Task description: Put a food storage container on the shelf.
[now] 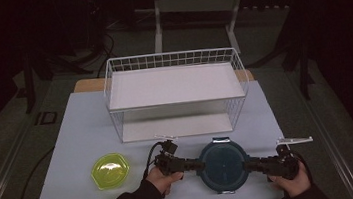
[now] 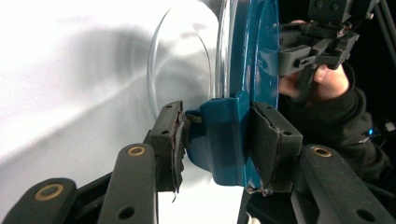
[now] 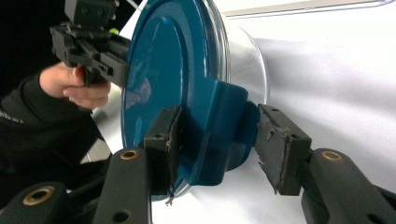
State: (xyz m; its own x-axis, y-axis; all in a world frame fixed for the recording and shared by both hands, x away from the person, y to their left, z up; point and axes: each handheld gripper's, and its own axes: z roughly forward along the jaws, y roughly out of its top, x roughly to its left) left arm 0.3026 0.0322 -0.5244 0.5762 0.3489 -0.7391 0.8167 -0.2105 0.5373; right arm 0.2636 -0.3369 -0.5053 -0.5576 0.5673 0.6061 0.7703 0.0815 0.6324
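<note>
A round clear glass container with a teal lid (image 1: 222, 163) sits on the white table near the front edge. My left gripper (image 1: 201, 164) is shut on the lid's left clip (image 2: 219, 154), with a pad on each side of it. From the other side my right gripper (image 1: 248, 163) is closed on the right clip (image 3: 219, 135). In the left gripper view the glass wall (image 2: 187, 65) bulges below the lid. A hand holds each gripper.
A yellow-green bowl (image 1: 110, 170) lies left of the container. Behind it stands a white wire rack (image 1: 173, 85) with an upper and a lower shelf. The table's front edge runs just under the hands; the room around is dark.
</note>
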